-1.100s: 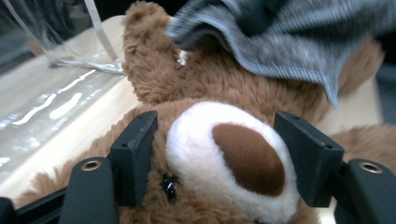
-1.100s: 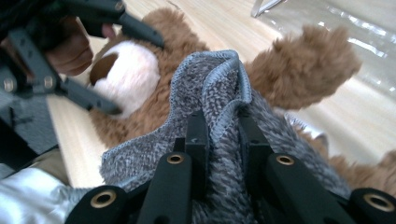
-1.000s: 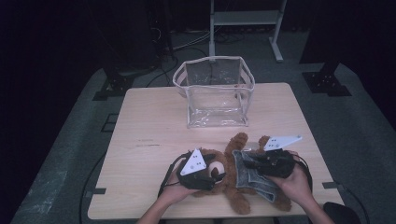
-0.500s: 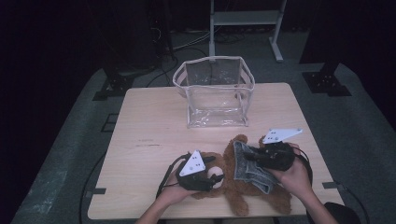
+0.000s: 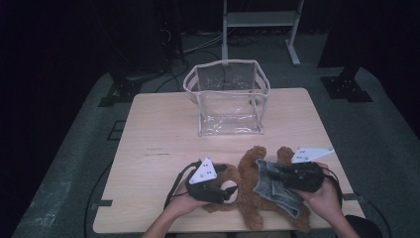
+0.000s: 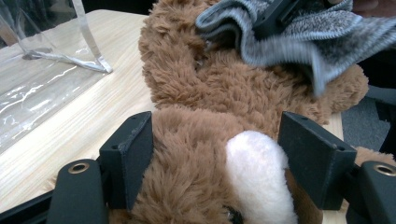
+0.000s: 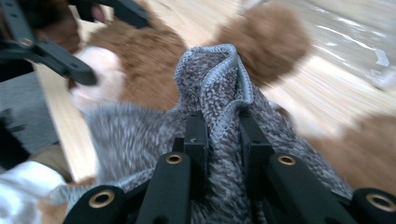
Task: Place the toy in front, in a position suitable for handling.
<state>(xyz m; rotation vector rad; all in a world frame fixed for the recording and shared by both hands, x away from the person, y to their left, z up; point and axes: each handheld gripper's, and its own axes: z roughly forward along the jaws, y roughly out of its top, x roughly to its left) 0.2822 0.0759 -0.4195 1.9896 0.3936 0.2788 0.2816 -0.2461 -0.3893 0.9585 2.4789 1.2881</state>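
On the near edge of the table (image 5: 163, 139) in the high view, we see a brown teddy bear (image 5: 247, 191) lying between our two hands, its head under the left gripper (image 5: 220, 191) and a grey knitted garment (image 5: 272, 186) over its body beside the right gripper (image 5: 277, 174). Beyond both sets of jaws, near the far edge, a clear plastic bag (image 5: 228, 101) stands upright and well apart from the bear. Along the left gripper view, we look at the bear's head (image 6: 201, 172) sitting between the two black jaws, which have just been opening; the fur meets the left pad, and a sliver of gap shows at the right one by the white muzzle (image 6: 259, 175). Ahead of those jaws lies the garment, draped over the bear's body. Along the right gripper view, our jaws stand close together, clamped on a raised fold of the garment's hemmed edge (image 7: 219, 93), with brown fur blurred beyond them.
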